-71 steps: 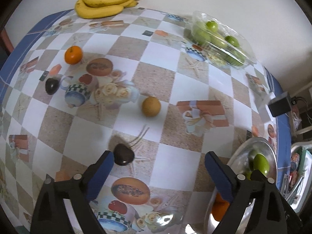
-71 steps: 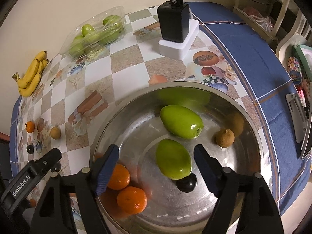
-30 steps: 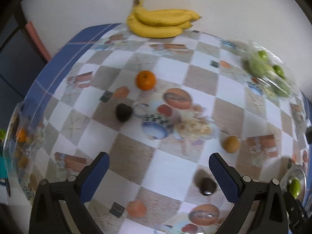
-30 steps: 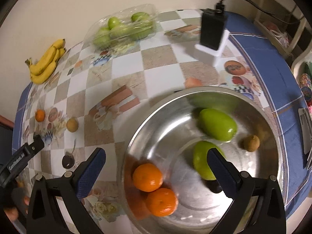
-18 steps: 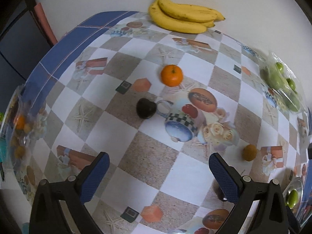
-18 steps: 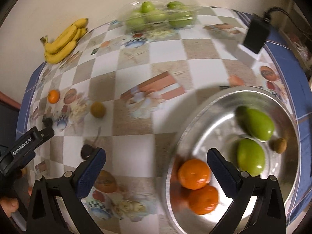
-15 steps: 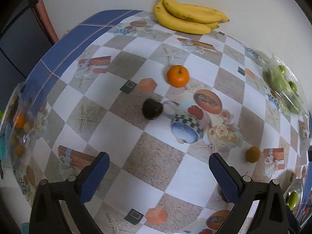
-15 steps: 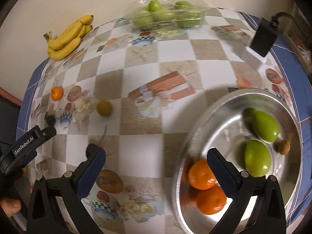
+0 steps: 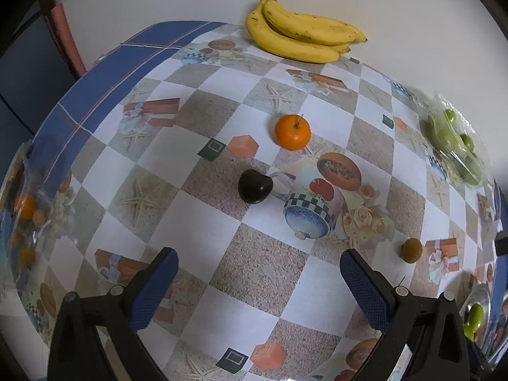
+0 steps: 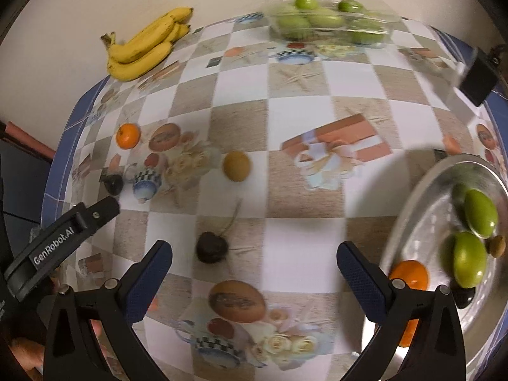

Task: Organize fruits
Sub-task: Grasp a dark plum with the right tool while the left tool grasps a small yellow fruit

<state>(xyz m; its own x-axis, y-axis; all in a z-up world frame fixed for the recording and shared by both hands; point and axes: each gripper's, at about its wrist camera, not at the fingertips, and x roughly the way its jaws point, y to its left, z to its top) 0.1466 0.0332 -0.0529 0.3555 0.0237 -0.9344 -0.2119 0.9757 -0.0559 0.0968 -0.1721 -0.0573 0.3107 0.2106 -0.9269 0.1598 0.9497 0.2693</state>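
Both hand-held grippers swung left, jaws apart, empty — bowl (image 10: 412, 209) fruit, blurred, perhaps limes, clear only in right view.

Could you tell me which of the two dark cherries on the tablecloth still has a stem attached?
The dark cherry lying just ahead of the open right gripper: a thin stem runs up from it. The other cherry, beside the printed checkered cup, shows no stem.

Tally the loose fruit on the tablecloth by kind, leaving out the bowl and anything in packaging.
Banana bunch: 1
Orange: 1
Round brown fruit: 1
Dark cherries: 2, near one, far one
Total: 5
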